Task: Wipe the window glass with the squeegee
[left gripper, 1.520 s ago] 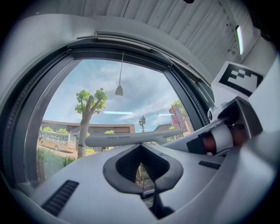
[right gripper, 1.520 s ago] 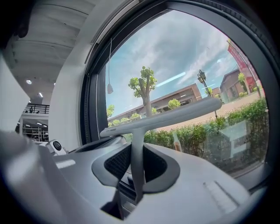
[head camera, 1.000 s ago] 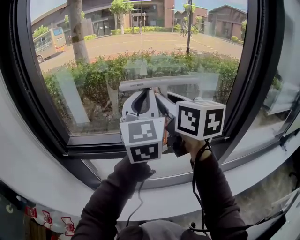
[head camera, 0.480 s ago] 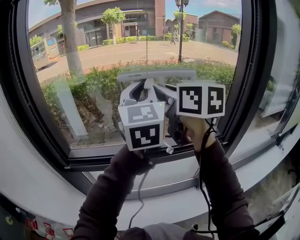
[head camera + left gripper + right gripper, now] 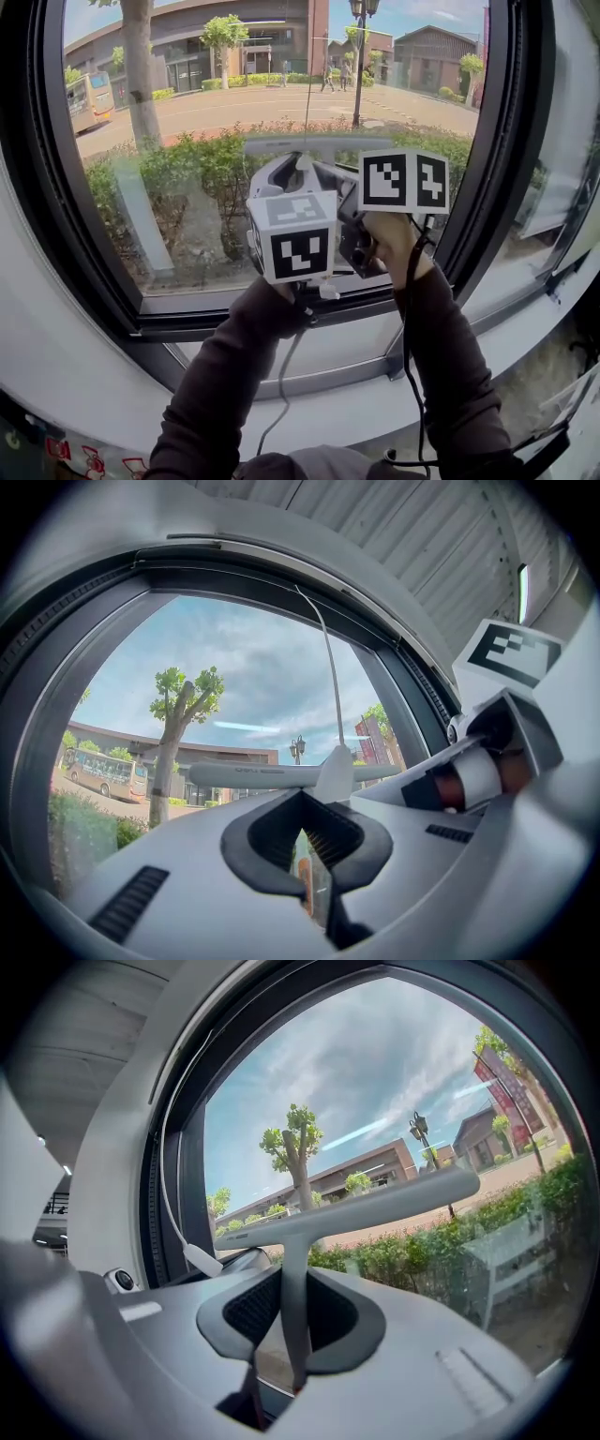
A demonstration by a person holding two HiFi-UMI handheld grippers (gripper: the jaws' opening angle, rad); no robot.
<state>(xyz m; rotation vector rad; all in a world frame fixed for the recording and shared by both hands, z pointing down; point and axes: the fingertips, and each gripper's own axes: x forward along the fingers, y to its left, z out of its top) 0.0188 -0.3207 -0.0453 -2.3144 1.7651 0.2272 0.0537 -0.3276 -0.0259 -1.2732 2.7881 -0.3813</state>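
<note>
While blade-up, squeegee [image 5: 294, 1260] in right gripper [image 5: 291, 1335]

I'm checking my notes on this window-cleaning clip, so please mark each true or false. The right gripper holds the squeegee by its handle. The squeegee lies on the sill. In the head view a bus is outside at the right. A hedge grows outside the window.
1. The right gripper holds the squeegee by its handle. True.
2. The squeegee lies on the sill. False: it is held up in front of the glass, above the sill.
3. In the head view a bus is outside at the right. False: it is at the left.
4. A hedge grows outside the window. True.
</note>
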